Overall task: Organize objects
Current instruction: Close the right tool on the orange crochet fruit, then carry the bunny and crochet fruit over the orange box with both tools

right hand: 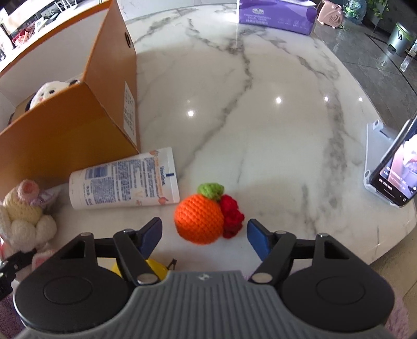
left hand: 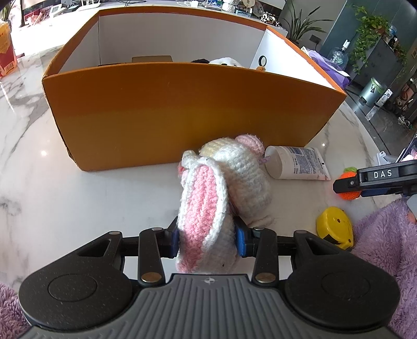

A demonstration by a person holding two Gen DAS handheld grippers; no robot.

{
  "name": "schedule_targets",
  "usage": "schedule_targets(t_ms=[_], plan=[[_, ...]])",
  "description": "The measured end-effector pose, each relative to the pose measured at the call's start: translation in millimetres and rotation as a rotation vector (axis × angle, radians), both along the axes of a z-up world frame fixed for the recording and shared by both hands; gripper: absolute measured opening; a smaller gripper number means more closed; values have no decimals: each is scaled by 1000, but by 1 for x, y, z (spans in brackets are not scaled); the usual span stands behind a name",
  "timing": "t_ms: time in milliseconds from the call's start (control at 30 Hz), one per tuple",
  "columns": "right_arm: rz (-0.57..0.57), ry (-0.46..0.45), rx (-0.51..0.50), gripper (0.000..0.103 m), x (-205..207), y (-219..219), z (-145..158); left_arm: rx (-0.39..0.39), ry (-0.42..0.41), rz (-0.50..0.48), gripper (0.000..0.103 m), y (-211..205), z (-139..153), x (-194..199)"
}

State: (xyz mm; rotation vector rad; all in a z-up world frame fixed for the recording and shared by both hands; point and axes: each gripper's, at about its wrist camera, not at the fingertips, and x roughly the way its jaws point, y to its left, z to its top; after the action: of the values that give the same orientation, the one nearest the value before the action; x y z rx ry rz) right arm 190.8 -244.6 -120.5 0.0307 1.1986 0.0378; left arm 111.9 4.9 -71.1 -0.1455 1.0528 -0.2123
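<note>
My left gripper (left hand: 207, 241) is clamped on the crocheted bunny (left hand: 221, 187), its blue pads pressing the pink-and-white ear from both sides, the body hanging forward just short of the orange box (left hand: 182, 109). I cannot tell whether the bunny touches the marble table (left hand: 78, 195). My right gripper (right hand: 203, 234) stands wide, holding nothing; the crocheted orange (right hand: 199, 217), with its green leaf and red cluster, sits on the table between the spread fingers, touching neither. Just beyond, a white lotion tube (right hand: 125, 180) lies on its side against the box's near corner. A yellow tape measure (left hand: 335, 225) lies below the right gripper. Inside the box I see a white plush toy (right hand: 49, 92) over the wall. Farther off, a purple tissue pack (right hand: 276, 15) rests at the table's far edge, and a phone on a stand (right hand: 393, 172) to the right.
</note>
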Motion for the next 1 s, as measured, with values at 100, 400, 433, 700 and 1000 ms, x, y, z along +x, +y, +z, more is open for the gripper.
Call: schedule_targets(t_ms=[100,400,433,700,1000], plan=[[7,-34,38,79,0,0,4,-1,0,0,46,0,0,-1],[10,-31,40,56,1,2,0,5,-7,-3,46,1,2,-3],[15,-37,40,56,0,3,1,8,-8,-5,46,1,2,-4],[61,-101,48,55,-13,6,17,-3,-46,-19,44,4,20,-22],[137,-198,108,55,-37,17,60,-51,-110,-66,44,8,59,-41]])
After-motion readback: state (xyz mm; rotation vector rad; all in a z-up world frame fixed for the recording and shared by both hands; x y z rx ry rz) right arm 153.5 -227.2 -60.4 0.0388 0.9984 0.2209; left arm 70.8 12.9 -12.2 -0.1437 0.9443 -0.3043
